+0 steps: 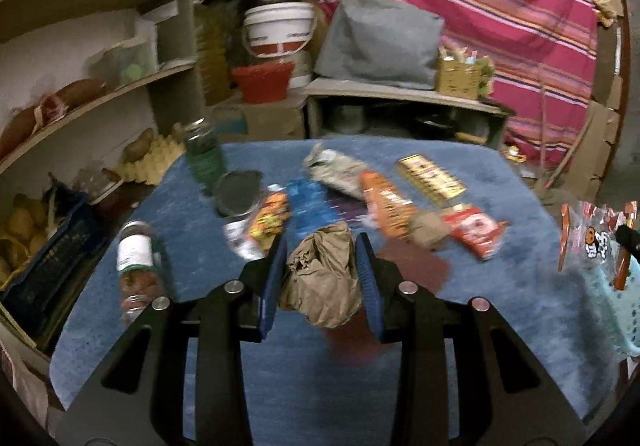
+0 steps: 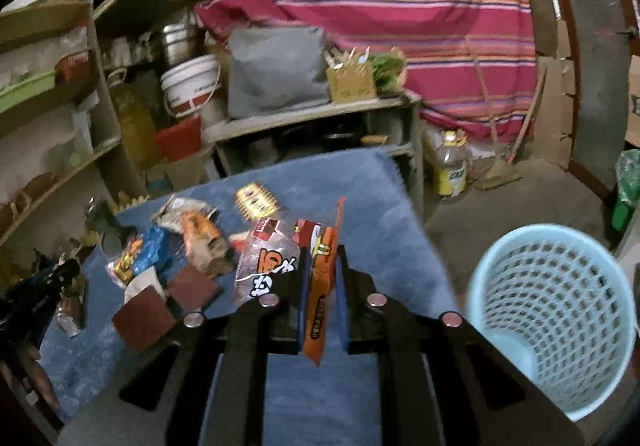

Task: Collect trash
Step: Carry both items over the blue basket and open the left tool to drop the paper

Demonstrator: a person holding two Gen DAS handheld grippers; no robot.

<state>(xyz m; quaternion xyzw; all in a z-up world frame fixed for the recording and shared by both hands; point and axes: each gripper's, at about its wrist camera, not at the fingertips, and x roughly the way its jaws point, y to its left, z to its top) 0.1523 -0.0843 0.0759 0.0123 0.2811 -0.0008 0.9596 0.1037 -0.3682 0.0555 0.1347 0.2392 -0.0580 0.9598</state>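
Trash is split between both tools. Crumpled brown paper sits clamped between the blue pads of the left tool, held above the blue-covered bench. The right tool is closed narrow on an orange snack wrapper, with a clear printed bag hanging just to its left.

Only the left wrist view shows the two bottles: a clear one with a white label lying near the bench's left edge, and a green one standing at the far left corner beside a round dark lid. It also gives the row of wrappers across the middle: a blue one, an orange one, a gold box and a red packet.

Only the right wrist view shows the whole light blue mesh basket, standing off the bench's right edge, near the right tool; the left view catches just a sliver of it. It also shows two dark red squares lying on the bench left of the tool.

Bare blue cloth lies along the near and right sides of the bench. Shelves crowd the left edge, and a low cupboard stands behind the far edge.
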